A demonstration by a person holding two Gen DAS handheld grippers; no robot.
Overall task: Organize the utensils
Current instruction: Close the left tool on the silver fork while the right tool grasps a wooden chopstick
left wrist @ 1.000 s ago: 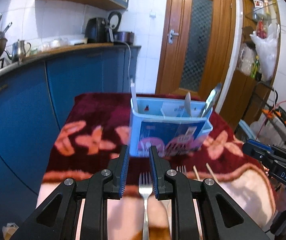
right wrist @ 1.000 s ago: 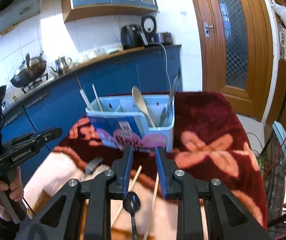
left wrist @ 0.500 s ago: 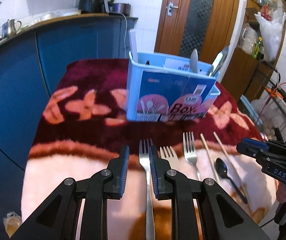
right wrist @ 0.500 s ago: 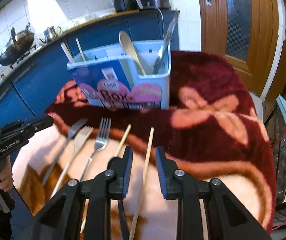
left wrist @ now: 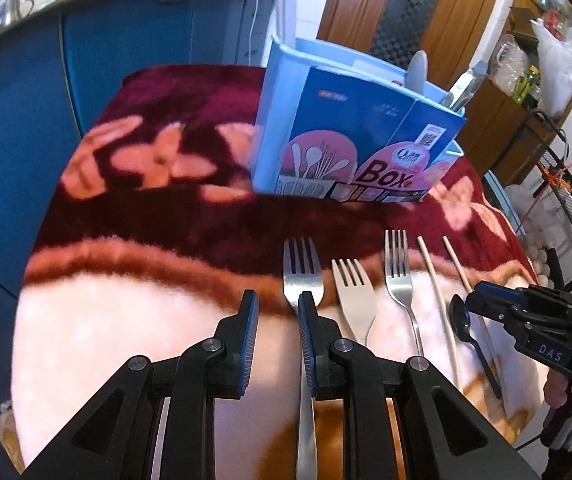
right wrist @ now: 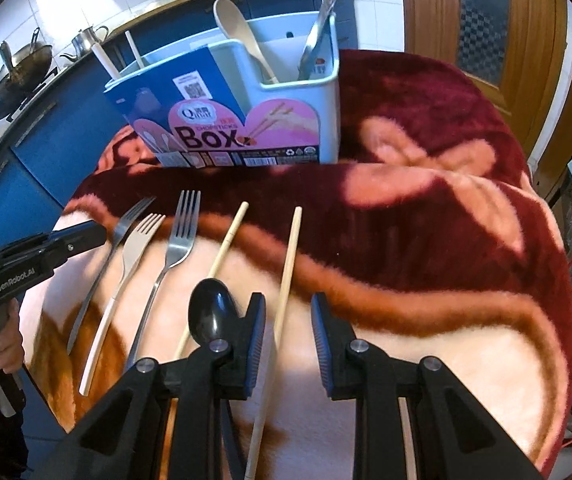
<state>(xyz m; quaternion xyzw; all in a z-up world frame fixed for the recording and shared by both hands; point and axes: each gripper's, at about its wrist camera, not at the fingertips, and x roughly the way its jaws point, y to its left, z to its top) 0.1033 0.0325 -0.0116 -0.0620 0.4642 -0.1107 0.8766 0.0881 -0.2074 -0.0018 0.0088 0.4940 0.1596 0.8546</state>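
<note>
Three forks, two wooden chopsticks and a black spoon lie in a row on the blanket. My left gripper is open just above the blanket; the leftmost fork lies under its right finger. My right gripper is open and straddles the right chopstick. The black spoon lies just left of its left finger, beside the other chopstick. The light blue utensil box stands behind them and holds a wooden spoon and metal tongs.
The table is covered by a maroon and pink floral blanket. Blue kitchen cabinets run along the left. A wooden door and shelves with bags stand behind on the right.
Both grippers tilted down and dropped toward the utensils and opened wider. The left shifted left of the leftmost fork. The right shifted from the black spoon to around the right chopstick.
</note>
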